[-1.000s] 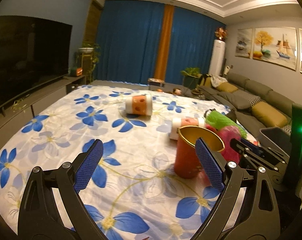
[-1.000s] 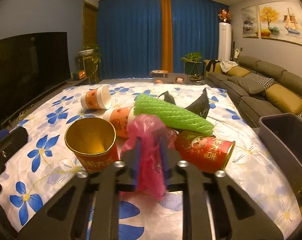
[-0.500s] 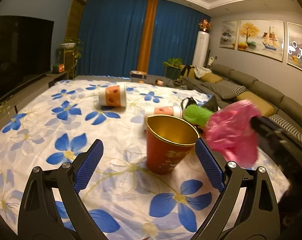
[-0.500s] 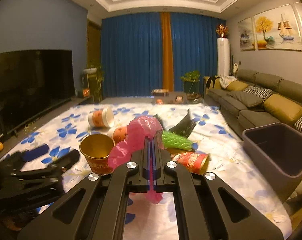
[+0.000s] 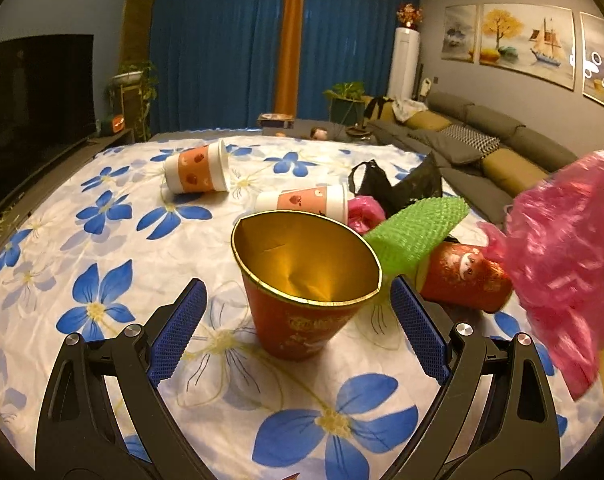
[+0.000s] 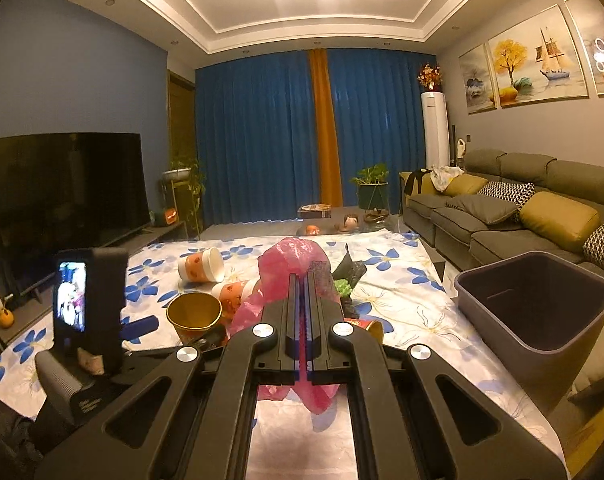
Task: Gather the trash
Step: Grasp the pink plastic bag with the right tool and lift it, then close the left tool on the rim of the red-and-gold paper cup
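My left gripper (image 5: 297,310) is open, its blue pads on either side of an upright red paper cup with a gold inside (image 5: 306,280) on the flowered cloth. My right gripper (image 6: 305,280) is shut on a pink plastic bag (image 6: 291,258) and holds it up above the table; the bag also shows in the left wrist view (image 5: 562,256). Behind the red cup lie a green foam net (image 5: 418,228), a second red cup on its side (image 5: 462,276), two white and orange cups (image 5: 193,168) (image 5: 306,202) and a black bag (image 5: 398,184).
A dark grey bin (image 6: 538,312) stands open at the table's right edge. A grey sofa (image 6: 522,208) is behind it, a television (image 6: 65,192) to the left. The left gripper's body with its small screen (image 6: 89,304) is at the left in the right wrist view.
My right gripper has lifted the pink bag off the pile and well above the table. My left gripper has moved in until the upright red cup stands between its open fingers.
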Tool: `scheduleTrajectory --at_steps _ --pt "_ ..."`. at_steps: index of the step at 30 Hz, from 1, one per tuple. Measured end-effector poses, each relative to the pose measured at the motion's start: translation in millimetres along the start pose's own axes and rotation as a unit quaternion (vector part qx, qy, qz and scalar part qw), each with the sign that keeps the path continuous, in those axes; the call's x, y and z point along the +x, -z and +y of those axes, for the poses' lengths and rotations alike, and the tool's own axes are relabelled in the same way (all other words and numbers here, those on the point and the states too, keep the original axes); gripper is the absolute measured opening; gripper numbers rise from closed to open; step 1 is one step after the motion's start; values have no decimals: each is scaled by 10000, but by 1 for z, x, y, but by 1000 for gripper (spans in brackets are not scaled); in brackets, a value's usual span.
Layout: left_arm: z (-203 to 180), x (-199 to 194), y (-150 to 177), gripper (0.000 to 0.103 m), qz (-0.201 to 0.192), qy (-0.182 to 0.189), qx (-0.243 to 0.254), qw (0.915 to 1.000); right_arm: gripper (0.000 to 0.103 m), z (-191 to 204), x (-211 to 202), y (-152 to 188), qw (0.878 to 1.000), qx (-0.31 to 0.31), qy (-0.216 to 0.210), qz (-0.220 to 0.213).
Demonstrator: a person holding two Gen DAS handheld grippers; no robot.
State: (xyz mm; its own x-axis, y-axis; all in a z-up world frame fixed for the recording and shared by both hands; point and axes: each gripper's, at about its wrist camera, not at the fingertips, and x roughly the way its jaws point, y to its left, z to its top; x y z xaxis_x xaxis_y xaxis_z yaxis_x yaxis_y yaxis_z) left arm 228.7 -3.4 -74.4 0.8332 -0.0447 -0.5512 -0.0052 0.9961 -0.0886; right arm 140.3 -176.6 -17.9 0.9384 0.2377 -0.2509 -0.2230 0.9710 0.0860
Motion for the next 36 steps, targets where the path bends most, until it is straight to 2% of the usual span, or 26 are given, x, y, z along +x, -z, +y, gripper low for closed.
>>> scheduleTrajectory --at_steps 8,10,14,18,24,36 --pt "6 12 -5 91 108 39 -187 9998 3 -6 -2 2 10000 43 24 16" --pt "9 14 -5 86 153 98 -251 9995 3 -6 -3 2 10000 63 27 27" --pt "13 18 -5 68 242 187 -378 9988 3 -5 -4 3 9999 76 36 61" --pt "17 18 -5 64 226 273 -492 9982 3 -6 -3 3 9999 68 49 88" --pt "17 6 -2 62 104 259 -430 9987 3 -7 -7 0 9999 51 82 71" --pt "-1 -41 -10 62 -239 544 -201 9980 3 -16 -15 -2 9999 93 137 -16"
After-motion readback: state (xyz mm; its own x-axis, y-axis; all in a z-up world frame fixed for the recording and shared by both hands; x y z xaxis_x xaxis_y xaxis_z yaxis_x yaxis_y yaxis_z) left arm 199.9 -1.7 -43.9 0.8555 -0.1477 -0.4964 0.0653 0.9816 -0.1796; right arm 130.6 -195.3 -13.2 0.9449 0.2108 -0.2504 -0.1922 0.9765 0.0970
